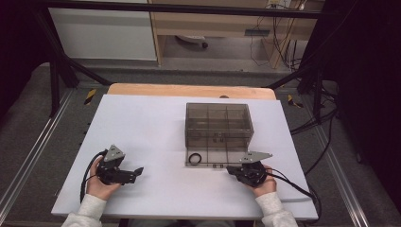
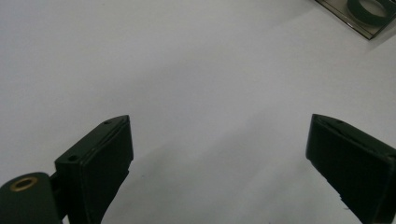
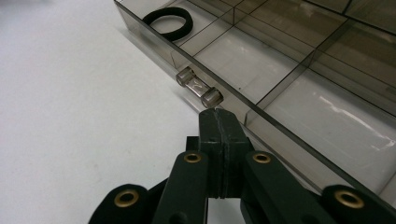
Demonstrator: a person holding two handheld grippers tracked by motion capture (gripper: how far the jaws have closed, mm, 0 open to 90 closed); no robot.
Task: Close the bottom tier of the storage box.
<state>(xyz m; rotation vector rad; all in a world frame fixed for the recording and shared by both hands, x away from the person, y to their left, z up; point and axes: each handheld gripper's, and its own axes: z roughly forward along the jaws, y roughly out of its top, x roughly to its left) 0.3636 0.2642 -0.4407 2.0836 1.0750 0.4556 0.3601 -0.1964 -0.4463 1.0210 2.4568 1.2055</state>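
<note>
The right gripper (image 3: 218,116) has its fingers pressed together on nothing, tips just short of the clear latch (image 3: 199,87) on the front edge of the smoky organizer box (image 1: 218,124). The left gripper (image 2: 219,154) holds its fingers wide over bare white counter (image 1: 142,127), well apart at the box's 8 o'clock. A black ring (image 3: 168,22) lies in the opened lid's corner compartment, at 11 o'clock from the right fingers.

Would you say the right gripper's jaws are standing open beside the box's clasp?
No, the right gripper has its two black jaws pressed flat together, their tip just short of the clear clasp on the smoky box.
</note>
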